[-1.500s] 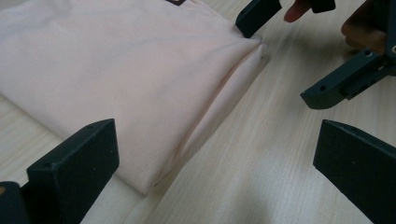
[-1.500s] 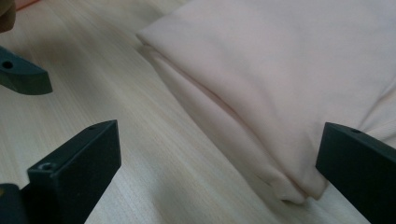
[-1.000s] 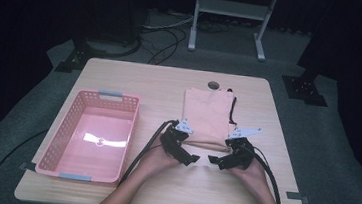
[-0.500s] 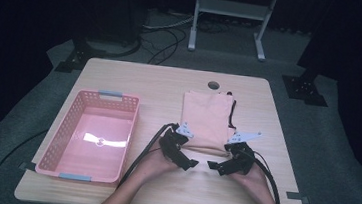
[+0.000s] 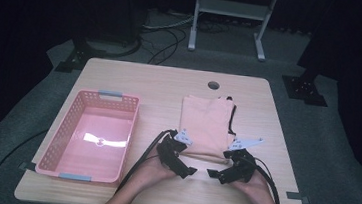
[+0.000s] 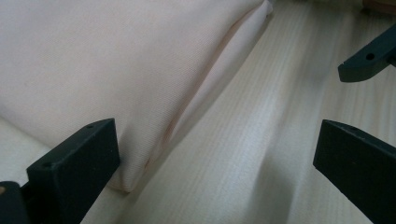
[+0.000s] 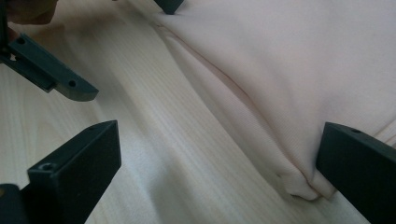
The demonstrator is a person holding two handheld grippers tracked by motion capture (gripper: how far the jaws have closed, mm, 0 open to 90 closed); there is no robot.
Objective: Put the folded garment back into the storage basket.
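A: Where does the folded peach-pink fabric garment [image 5: 205,128] lie relative to each gripper?

B: Flat on the light wooden tabletop [image 5: 160,85], just ahead of both. Its near edge sits between the left gripper [image 5: 186,169] and the right gripper [image 5: 216,174]. In the left gripper view one near corner [image 6: 122,184] lies just beside one jaw; in the right gripper view the other near corner [image 7: 299,189] lies just beside the opposite jaw.

A: Gripper state?

B: Both have jaws spread wide, holding nothing. Each straddles bare wood with a fabric corner at one jaw.

A: Why this arrangement?

B: Judged from the layout, each gripper is lined up low on a near corner, so the fold can be pinched at both corners together. The pink plastic lattice basket [image 5: 59,140], well apart beyond the left gripper, is the probable destination.

A: Change from the earlier frames?

B: Minor. Both grippers sit slightly nearer the person, and their tips angle inward toward each other. Garment and basket are unmoved.
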